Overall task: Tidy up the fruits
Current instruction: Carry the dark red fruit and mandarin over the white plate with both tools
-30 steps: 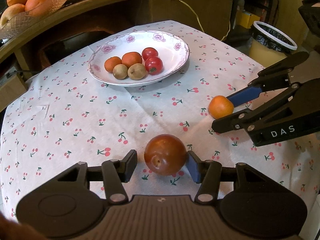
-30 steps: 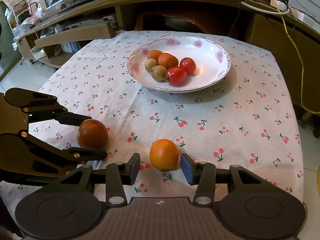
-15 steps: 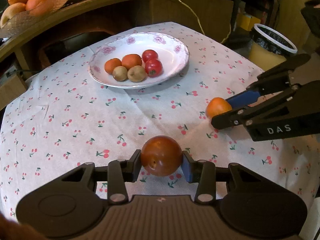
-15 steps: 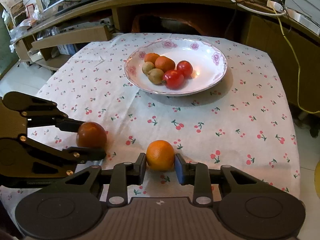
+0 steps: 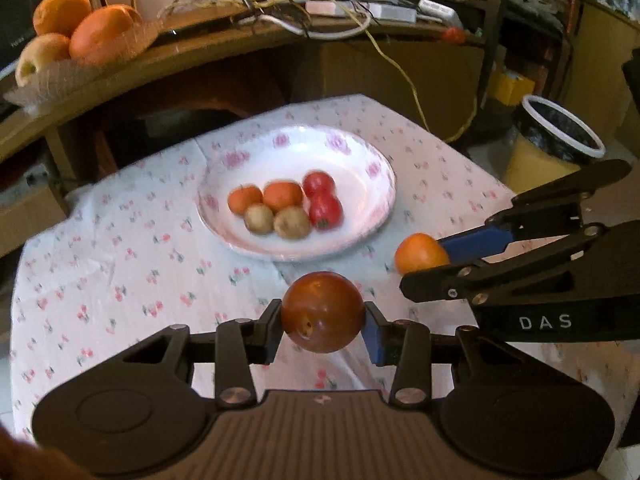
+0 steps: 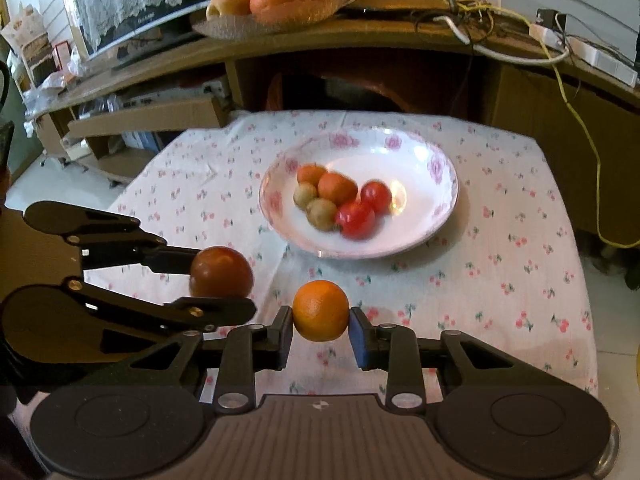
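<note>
My left gripper (image 5: 323, 326) is shut on a dark red-brown plum (image 5: 322, 311) and holds it above the cherry-print tablecloth (image 5: 120, 264). My right gripper (image 6: 320, 330) is shut on an orange (image 6: 321, 310), also lifted. Each shows in the other view: the orange (image 5: 420, 254) at right, the plum (image 6: 221, 272) at left. Ahead stands a white floral plate (image 5: 372, 168) (image 6: 436, 168) with two small oranges, two kiwis and two red tomatoes (image 5: 325, 210) clustered in it.
A wooden shelf (image 5: 200, 56) runs behind the table with a glass dish of large oranges (image 5: 100, 32) and tangled cables. A yellow bin with a black liner (image 5: 556, 148) stands off the table's right side. The table's far edge lies just behind the plate.
Both grippers closed on their fruits, then lifted them off the cloth and moved forward toward the plate, which now appears nearer and lower in view.
</note>
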